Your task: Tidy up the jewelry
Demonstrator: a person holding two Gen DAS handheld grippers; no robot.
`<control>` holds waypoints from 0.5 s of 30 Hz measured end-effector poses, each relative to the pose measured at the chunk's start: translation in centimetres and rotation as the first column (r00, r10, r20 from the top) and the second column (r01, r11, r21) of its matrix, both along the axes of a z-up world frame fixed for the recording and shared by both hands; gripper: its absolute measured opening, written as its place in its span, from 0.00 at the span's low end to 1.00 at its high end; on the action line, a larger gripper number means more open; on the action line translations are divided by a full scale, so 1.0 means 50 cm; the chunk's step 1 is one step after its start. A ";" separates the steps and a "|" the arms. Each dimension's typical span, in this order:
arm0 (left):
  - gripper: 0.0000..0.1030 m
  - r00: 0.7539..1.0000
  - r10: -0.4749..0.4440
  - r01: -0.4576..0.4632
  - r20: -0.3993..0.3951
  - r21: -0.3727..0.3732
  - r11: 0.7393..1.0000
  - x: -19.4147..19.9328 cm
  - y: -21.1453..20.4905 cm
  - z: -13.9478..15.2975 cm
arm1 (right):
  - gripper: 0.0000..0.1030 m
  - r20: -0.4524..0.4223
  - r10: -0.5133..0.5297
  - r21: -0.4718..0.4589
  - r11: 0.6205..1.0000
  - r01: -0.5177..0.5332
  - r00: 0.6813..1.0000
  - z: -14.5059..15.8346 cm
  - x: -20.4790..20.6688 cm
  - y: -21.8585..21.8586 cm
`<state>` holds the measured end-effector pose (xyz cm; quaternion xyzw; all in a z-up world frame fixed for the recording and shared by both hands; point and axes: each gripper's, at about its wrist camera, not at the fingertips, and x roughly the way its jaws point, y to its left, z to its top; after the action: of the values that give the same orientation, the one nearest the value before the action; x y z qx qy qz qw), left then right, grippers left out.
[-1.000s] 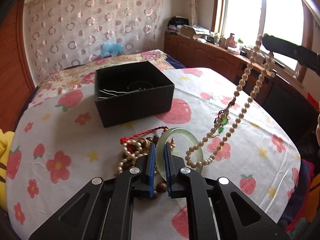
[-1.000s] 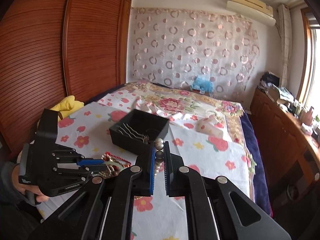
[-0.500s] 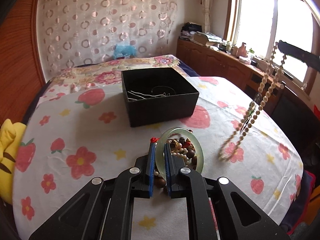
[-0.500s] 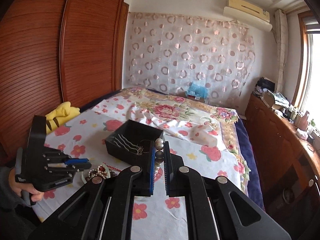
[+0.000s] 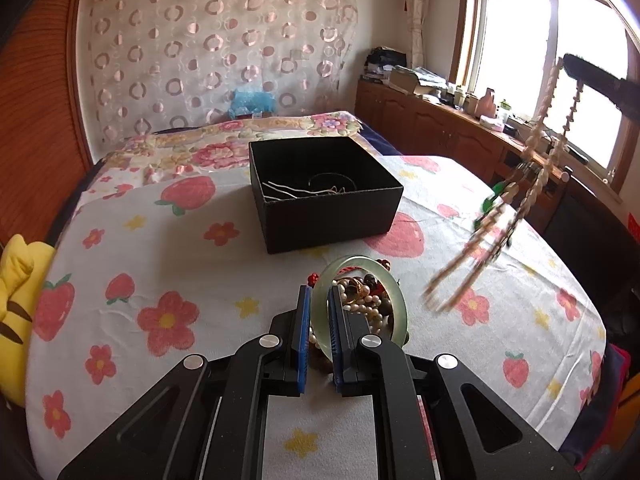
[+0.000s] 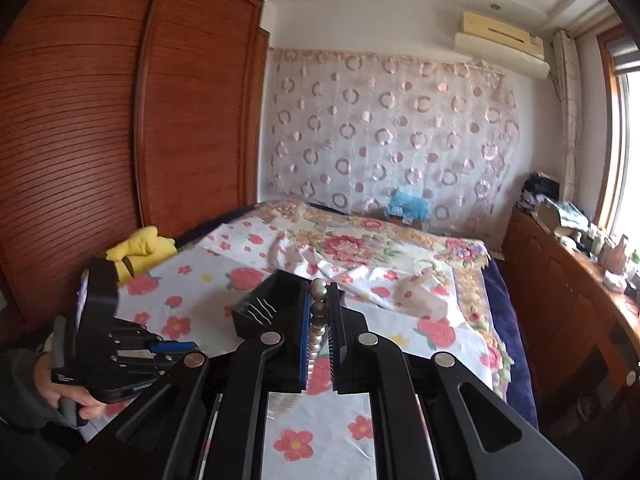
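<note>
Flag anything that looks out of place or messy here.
The jewelry pile lies tangled on the tablecloth, not in the black box. The left gripper pinches a jade bangle standing on edge over it. The pearl necklace dangles in mid-air from the right gripper, blurred.

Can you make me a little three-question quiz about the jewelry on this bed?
1. True or false: the left gripper is clamped on the pale green bangle.
2. What hangs from the right gripper? A) pearl necklace B) red cord C) gold ring
3. Name the container on the strawberry sheet.

Key: 1 true; 2 A; 3 the black box, open on top, with thin chains inside.
</note>
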<state>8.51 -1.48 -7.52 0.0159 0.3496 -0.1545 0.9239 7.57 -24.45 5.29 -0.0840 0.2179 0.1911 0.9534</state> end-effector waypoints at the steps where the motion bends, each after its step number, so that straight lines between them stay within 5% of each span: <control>1: 0.08 1.000 0.000 0.000 0.000 0.003 1.000 0.000 0.000 -0.001 | 0.27 -0.032 -0.019 -0.018 1.000 0.018 0.999 -0.013 0.010 -0.003; 2: 0.08 1.000 0.000 0.000 0.000 0.003 1.000 -0.001 0.000 -0.001 | 0.47 -0.061 -0.042 -0.027 0.999 0.040 0.997 -0.030 0.022 -0.010; 3: 0.08 1.000 -0.001 0.001 0.000 0.001 1.000 0.000 0.001 -0.001 | 0.50 -0.073 -0.064 -0.022 0.998 0.063 0.995 -0.041 0.027 -0.018; 10: 0.08 1.000 -0.001 0.001 0.001 0.001 1.000 -0.001 0.000 0.000 | 0.50 -0.117 -0.067 -0.059 0.996 0.060 0.991 -0.091 0.043 -0.020; 15: 0.08 1.000 -0.004 0.004 0.003 0.002 1.000 -0.001 0.001 -0.001 | 0.50 -0.251 -0.039 -0.082 0.996 0.019 0.967 -0.187 0.085 -0.015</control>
<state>8.44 -1.42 -7.55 0.0181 0.3482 -0.1559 0.9242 11.83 -25.18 -4.04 -0.0933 0.3461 0.1777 0.9165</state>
